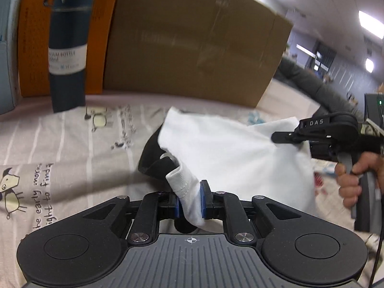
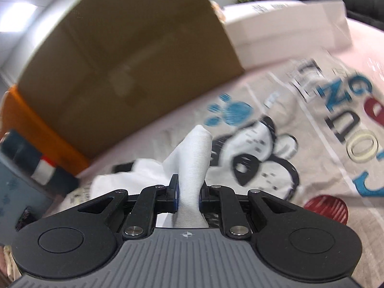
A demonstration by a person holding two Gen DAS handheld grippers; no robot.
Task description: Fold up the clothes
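Observation:
A white garment (image 1: 230, 151) hangs stretched between both grippers above a printed sheet (image 1: 72, 148). My left gripper (image 1: 190, 200) is shut on a hemmed corner of the cloth, which bunches between its blue pads. In the left wrist view the right gripper (image 1: 285, 137) comes in from the right, held by a hand (image 1: 352, 182), and pinches the far corner of the cloth. In the right wrist view my right gripper (image 2: 188, 195) is shut on a twisted fold of the white garment (image 2: 192, 153). A black item (image 1: 153, 158) lies under the cloth, partly hidden.
A large cardboard box (image 1: 192, 38) stands at the back, with an orange box (image 1: 33, 36) and a dark blue vacuum bottle (image 1: 68, 45) to its left. A white box (image 2: 288, 26) lies at the far right in the right wrist view. The sheet (image 2: 312, 132) shows a cartoon dog and lettering.

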